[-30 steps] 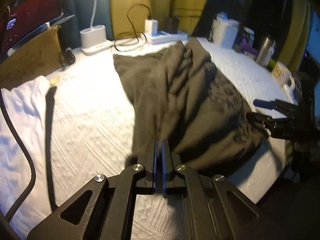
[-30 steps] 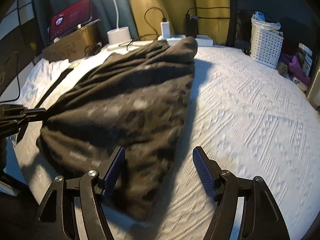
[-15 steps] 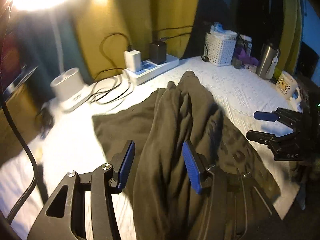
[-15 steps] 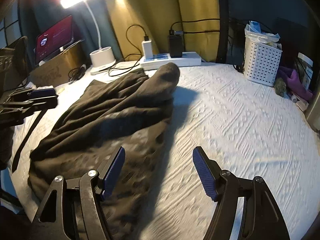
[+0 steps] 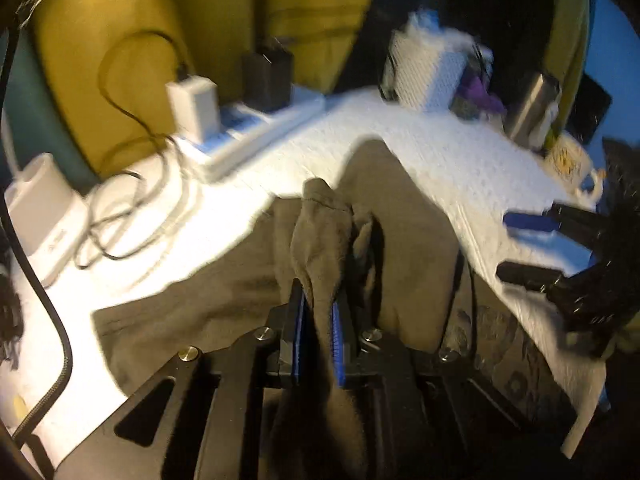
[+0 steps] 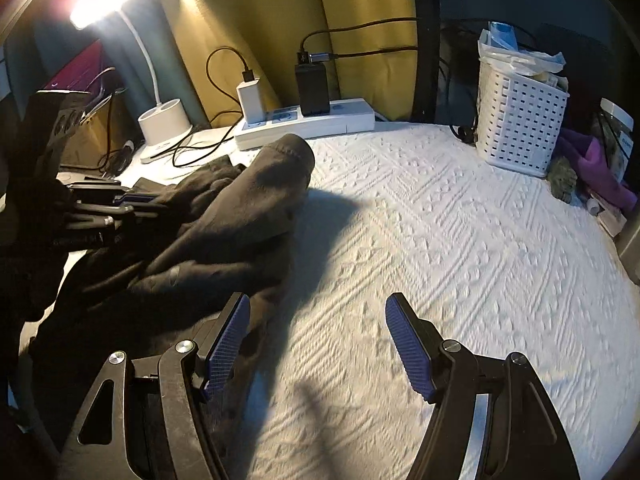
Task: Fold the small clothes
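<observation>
A dark brown garment (image 6: 224, 232) lies bunched on the white textured cloth (image 6: 460, 240) covering the table. In the left wrist view my left gripper (image 5: 318, 332) is shut on a raised fold of the garment (image 5: 320, 240), which stands up between the blue pads. It also shows in the right wrist view (image 6: 120, 204) at the garment's left side. My right gripper (image 6: 316, 344) is open and empty, hovering above the garment's right edge. It shows in the left wrist view (image 5: 528, 244) at the right, jaws apart.
A power strip (image 6: 308, 122) with chargers and cables, a lamp base (image 6: 166, 128) and a white basket (image 6: 520, 120) stand along the back. A mug (image 5: 572, 168) and a steel bottle (image 5: 534, 108) stand at the right. A cardboard box (image 6: 96, 136) is at the left.
My left gripper opened, moved toward the garment's far end and shut on a fold of it. The garment has bunched up toward the back. My right gripper stayed open.
</observation>
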`<state>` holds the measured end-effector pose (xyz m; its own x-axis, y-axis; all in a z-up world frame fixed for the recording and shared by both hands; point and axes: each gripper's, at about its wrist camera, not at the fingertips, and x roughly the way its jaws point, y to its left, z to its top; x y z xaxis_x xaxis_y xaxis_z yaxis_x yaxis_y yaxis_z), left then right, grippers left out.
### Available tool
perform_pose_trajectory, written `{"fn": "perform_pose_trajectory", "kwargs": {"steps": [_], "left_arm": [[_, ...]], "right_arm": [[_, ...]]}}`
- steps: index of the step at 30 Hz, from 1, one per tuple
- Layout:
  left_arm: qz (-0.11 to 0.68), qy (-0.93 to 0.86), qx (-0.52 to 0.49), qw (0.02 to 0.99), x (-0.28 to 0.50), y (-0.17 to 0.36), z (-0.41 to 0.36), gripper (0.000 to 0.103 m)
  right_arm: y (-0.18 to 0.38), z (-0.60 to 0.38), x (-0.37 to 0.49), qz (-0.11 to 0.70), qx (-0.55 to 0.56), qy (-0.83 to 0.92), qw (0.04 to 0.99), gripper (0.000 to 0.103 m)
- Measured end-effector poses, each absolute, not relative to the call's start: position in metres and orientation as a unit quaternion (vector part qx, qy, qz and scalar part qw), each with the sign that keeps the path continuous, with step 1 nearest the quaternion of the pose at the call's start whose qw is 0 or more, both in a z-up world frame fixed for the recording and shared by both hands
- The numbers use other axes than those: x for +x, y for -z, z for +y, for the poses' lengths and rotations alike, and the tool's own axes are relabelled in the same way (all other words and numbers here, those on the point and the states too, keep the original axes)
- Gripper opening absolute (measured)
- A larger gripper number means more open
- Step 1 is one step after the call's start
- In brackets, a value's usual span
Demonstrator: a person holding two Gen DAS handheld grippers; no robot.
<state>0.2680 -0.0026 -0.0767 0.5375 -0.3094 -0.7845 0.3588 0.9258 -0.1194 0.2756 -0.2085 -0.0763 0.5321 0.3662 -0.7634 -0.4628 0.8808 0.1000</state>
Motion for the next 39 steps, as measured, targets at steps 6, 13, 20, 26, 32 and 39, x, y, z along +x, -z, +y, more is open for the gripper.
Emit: {"fn": "perform_pose_trajectory", "kwargs": {"steps": [6,13,20,26,32,39], "left_arm": [[0.415,0.099,0.012,0.904,0.249,0.056,0.044,0.01],[0.472,0.023,-0.013,0.881,0.251,0.085,0.076,0.012],[0.458,0.054,-0.09,0.882,0.204,0.068,0.098,0.033],[0.465,0.098,-0.13,0.87,0.154,0.064,0.084,0.05],[0.474,0.151,-0.092,0.863,0.12,0.068,0.042,0.05],[0.484,0.149,-0.082,0.858,0.099,0.076,0.035,0.006]], "right_arm": [[0.083,-0.193,0.282,0.426,-0.056,-0.248,0.868,0.072],[0.1,-0.163,0.287,0.436,-0.11,-0.237,0.861,0.073],[0.094,-0.171,0.282,0.433,-0.096,-0.225,0.868,0.073],[0.08,-0.179,0.269,0.421,-0.078,-0.226,0.875,0.073],[0.07,-0.185,0.252,0.413,-0.069,-0.225,0.88,0.073],[0.062,-0.196,0.222,0.409,-0.057,-0.227,0.882,0.073]]}}
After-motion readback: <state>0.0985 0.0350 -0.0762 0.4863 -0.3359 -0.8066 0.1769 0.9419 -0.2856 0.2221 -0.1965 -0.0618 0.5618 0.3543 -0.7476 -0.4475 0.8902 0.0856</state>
